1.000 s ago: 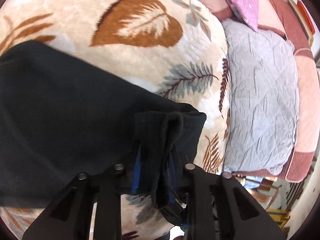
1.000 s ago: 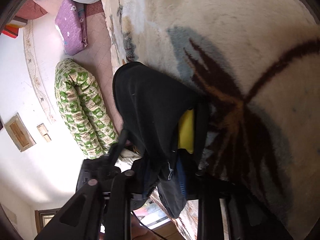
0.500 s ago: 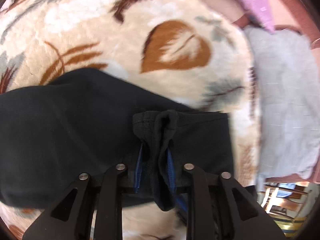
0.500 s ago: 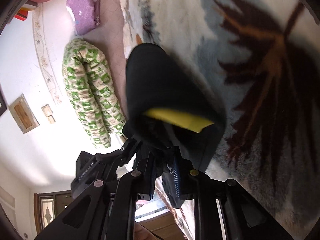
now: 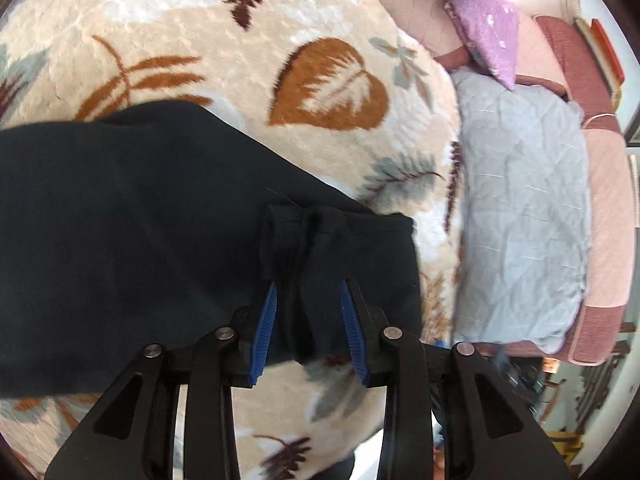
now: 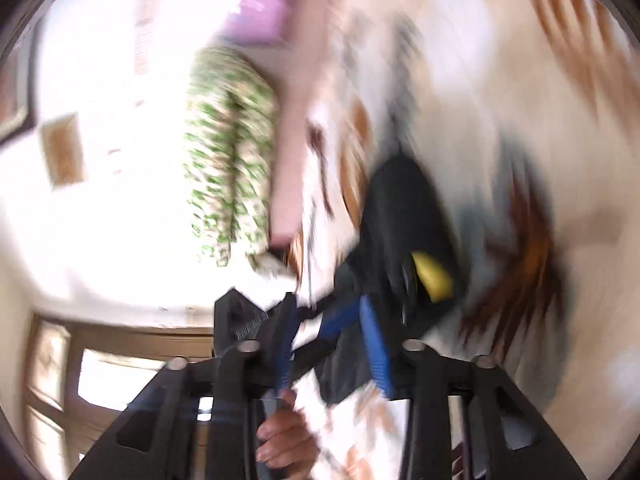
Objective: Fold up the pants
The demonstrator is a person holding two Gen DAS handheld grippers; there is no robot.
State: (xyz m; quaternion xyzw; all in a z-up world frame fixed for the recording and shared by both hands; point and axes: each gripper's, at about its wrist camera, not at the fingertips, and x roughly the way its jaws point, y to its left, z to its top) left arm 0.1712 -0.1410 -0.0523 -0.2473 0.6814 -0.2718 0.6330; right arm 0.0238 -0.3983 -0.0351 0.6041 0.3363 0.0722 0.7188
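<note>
Black pants [image 5: 132, 240] lie spread on a cream blanket with a leaf pattern [image 5: 328, 92]. In the left wrist view my left gripper [image 5: 308, 312] has a bunched fold of the pants' edge between its blue pads [image 5: 264, 324]. Its jaws are opening, and the cloth still fills the gap and touches both pads. The right wrist view is badly blurred. There my right gripper [image 6: 330, 340] is opening, with bright background showing between its pads. The black pants [image 6: 400, 216] with a yellow label [image 6: 434, 276] hang loose beside the right pad [image 6: 374, 344].
A grey quilted cushion [image 5: 524, 216] and a purple pillow [image 5: 488, 28] lie to the right of the blanket, on a pink-red sofa [image 5: 608, 208]. A green-patterned bolster [image 6: 228, 152] lies by the white wall. A hand [image 6: 284, 440] shows low between the right gripper's arms.
The right gripper has rolled, risen and spread its jaws, so the pants' edge is no longer pinched. The left gripper has carried its fold across the blanket and its pads stand a little wider.
</note>
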